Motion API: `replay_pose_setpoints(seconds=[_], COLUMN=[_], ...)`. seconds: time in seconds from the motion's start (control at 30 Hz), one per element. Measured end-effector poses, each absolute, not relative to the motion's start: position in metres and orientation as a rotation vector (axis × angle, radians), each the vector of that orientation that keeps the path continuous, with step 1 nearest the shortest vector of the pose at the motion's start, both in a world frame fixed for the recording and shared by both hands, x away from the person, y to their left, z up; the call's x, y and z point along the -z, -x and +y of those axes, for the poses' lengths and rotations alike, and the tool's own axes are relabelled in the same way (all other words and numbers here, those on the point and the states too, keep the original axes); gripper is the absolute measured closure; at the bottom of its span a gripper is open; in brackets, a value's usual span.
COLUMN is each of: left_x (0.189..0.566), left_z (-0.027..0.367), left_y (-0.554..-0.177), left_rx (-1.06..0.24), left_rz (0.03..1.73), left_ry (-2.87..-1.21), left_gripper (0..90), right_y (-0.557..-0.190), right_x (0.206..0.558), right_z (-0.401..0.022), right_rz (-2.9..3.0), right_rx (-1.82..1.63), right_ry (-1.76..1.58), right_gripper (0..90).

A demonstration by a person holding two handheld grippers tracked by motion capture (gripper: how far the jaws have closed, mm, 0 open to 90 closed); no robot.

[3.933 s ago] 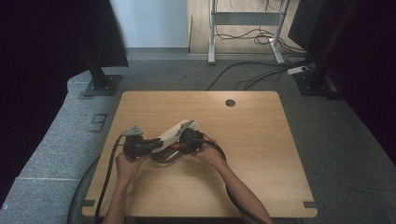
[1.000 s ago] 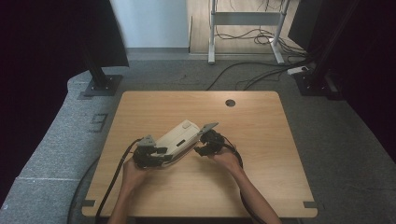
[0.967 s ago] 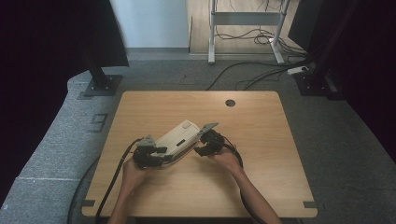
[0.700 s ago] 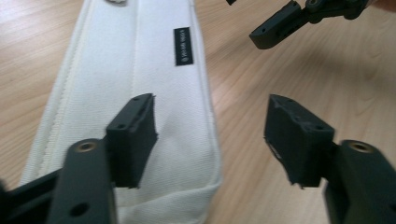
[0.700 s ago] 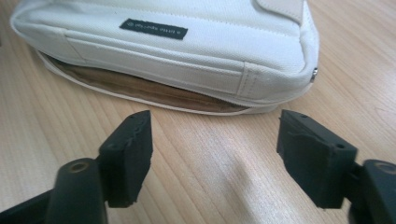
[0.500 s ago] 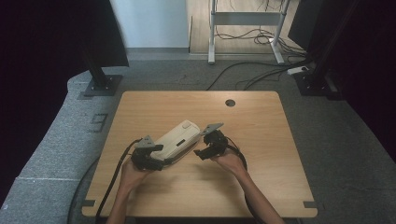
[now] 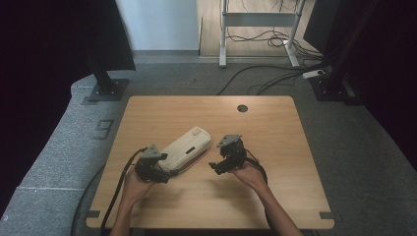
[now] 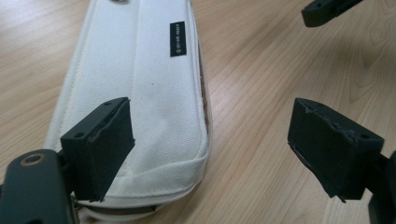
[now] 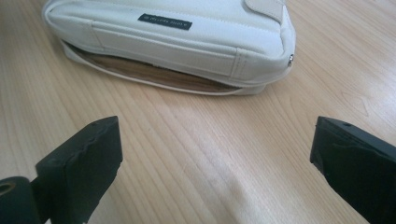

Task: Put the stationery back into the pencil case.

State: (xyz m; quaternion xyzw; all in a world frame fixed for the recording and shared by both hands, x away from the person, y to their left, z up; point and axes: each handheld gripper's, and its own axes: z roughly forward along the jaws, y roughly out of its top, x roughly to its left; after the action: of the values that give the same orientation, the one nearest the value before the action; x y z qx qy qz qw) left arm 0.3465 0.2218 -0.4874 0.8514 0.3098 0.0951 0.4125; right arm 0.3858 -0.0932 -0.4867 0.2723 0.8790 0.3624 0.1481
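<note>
A pale wooden surface (image 7: 275,196) with rounded corners stands on grey carpet (image 7: 59,152), with a round cable hole (image 7: 242,108) near its far edge; beyond it are a dark stand foot (image 7: 105,91), a metal frame (image 7: 255,29) and loose cables (image 7: 275,73) on the floor. The cream zip pouch (image 7: 187,149) lies slantwise a little left of the surface's middle, well short of the cable hole, its zipped side facing the right gripper (image 7: 220,167). That gripper hangs just right of the pouch with its fingers (image 9: 81,163) released and spread wide, having just been opening, bare wood between them. The left gripper (image 7: 156,173) sits at the pouch's near end; its fingers (image 8: 100,140) have likewise just been opening, one over the fabric, the other clear beside it, not pressing. Right of the pouch and toward the near edge the wood lies bare.
</note>
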Motion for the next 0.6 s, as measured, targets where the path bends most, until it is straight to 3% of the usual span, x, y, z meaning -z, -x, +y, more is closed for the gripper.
replay_pose_setpoints(seconds=[0.6], left_x=[0.486], left_z=[0.231], left_y=[-0.335], left_rx=[-0.327], left_rz=[0.805], left_ry=[-2.189], left_gripper=[5.8], right_y=[-0.369], right_x=[0.482], right_z=[-0.125], right_rz=[2.461], right_rx=[-1.055], right_ry=[-0.812], right_gripper=[0.0])
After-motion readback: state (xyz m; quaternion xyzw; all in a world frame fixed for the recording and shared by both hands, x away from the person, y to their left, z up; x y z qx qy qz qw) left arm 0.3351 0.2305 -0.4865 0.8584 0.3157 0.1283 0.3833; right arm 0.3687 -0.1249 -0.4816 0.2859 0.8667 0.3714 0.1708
